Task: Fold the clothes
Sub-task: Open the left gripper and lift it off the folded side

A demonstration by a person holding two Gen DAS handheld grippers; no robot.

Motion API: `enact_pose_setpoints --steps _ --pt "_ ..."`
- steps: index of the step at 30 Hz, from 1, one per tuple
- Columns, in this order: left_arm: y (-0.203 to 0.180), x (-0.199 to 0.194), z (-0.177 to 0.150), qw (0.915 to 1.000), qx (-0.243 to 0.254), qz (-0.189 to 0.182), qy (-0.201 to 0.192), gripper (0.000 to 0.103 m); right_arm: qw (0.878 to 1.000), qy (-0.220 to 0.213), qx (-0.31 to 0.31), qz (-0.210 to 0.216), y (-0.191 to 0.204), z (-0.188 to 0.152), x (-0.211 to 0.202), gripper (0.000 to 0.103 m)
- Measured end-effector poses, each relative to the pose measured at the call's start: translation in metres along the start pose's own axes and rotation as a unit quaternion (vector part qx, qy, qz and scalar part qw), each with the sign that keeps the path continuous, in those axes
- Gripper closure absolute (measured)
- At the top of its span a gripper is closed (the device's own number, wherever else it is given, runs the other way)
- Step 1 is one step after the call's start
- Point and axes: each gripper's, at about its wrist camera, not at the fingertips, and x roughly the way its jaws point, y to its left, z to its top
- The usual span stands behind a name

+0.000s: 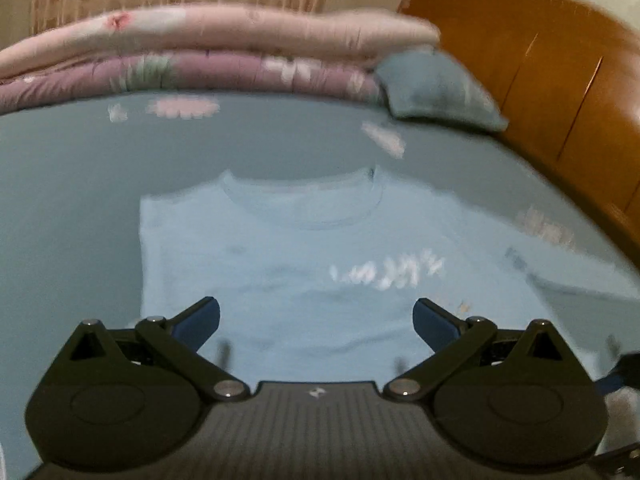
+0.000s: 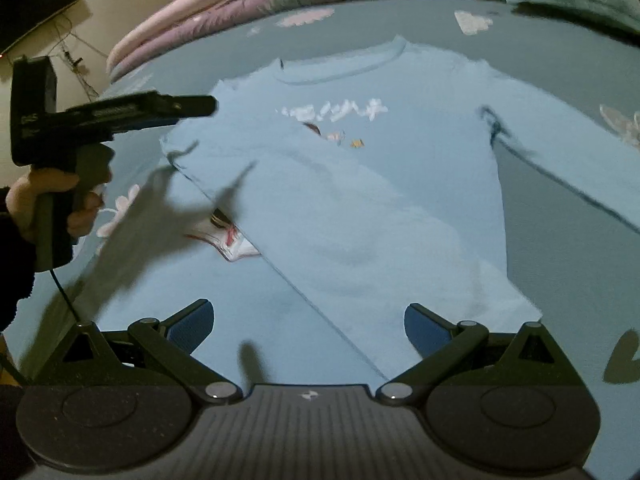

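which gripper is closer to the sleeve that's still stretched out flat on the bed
Right. The right gripper hangs open over the shirt's hem, on the side of the outstretched sleeve. The left gripper, also open, hovers by the shirt's opposite edge, where that sleeve is already folded across.

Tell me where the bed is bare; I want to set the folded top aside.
Bare sheet lies left of the light blue top, and a strip between its collar and the stacked quilts. The headboard side is crowded by the pillow and the outstretched sleeve.
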Motion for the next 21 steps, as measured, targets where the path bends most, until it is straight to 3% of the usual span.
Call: enact_pose_setpoints --steps 3,7,10,17,21 --pt "0.015 0.012 -0.012 0.9985 -0.022 0.025 0.045 0.001 1.0 -0.005 -0.009 0.001 0.0 -0.005 -0.002 0.0" --pt "0.026 0.0 -0.019 0.998 -0.01 0.031 0.055 0.001 1.0 -0.02 0.013 0.008 -0.007 -0.009 -0.002 0.0" --pt "0.026 -0.011 -0.02 0.9968 -0.009 0.038 0.07 0.001 1.0 -0.014 -0.019 -0.003 -0.001 -0.01 0.0 0.0" --pt "-0.023 -0.026 -0.017 0.994 0.103 0.021 0.031 0.001 0.988 0.014 -0.13 -0.077 0.029 -0.016 0.009 0.0" --pt "-0.062 -0.026 -0.027 0.975 0.22 0.017 0.026 0.001 0.989 0.022 -0.115 -0.085 0.027 -0.012 0.005 0.0"
